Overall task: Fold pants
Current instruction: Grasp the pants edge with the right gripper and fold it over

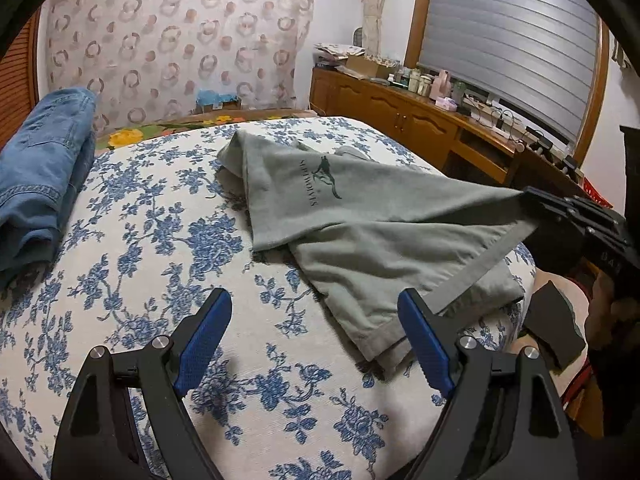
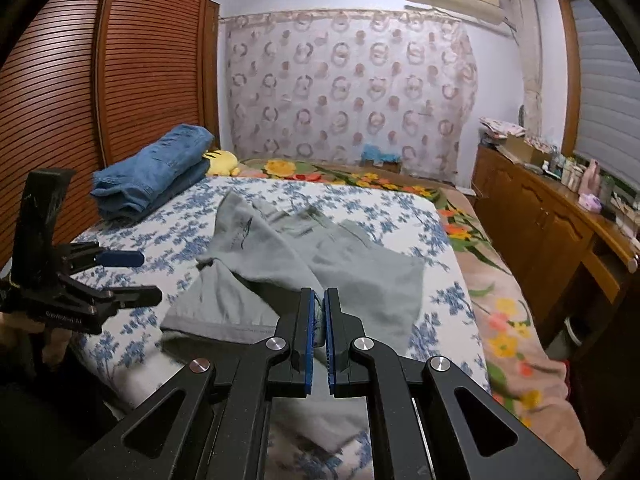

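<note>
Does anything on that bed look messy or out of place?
Only the grey pants: they lie crumpled and twisted on the blue-flowered bedspread, one corner pulled up by the right hand-held gripper. The blue jeans behind them are neatly folded. Nothing looks spilled or damaged.

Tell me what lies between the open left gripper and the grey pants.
Only bare floral bedspread. In the left wrist view the left gripper hangs open, its right finger beside the grey pants, nothing between the pads.

grey-green pants (image 1: 372, 232) (corner lifted) on bed
</note>
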Demonstrator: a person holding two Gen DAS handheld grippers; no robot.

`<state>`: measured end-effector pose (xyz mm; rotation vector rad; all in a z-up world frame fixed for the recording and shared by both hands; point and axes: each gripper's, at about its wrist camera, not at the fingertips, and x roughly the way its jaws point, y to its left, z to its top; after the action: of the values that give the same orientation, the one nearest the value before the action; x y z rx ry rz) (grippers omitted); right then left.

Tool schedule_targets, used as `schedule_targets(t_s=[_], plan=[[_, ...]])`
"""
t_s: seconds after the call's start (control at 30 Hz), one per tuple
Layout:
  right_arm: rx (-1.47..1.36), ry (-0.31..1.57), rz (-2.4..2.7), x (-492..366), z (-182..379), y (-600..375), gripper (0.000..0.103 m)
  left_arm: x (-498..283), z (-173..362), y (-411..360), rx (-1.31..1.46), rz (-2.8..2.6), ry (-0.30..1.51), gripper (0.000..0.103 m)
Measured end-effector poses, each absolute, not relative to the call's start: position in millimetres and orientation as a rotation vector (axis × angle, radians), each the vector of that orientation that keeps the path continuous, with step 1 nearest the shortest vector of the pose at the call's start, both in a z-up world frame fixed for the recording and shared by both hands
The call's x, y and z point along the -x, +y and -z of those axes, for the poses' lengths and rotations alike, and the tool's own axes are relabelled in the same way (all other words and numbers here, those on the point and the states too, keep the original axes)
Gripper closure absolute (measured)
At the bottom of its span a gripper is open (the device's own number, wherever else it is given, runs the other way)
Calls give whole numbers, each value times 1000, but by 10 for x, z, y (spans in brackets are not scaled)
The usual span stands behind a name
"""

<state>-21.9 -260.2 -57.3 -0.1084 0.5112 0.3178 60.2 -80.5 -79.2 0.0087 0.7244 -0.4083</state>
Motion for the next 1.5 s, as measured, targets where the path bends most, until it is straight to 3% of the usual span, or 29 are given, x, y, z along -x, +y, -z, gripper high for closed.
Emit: schedule_targets(t_s=[1.5], plan=[[12, 688, -331, 193, 729, -2909, 98, -687, 1021, -1006, -38, 396, 788, 18]])
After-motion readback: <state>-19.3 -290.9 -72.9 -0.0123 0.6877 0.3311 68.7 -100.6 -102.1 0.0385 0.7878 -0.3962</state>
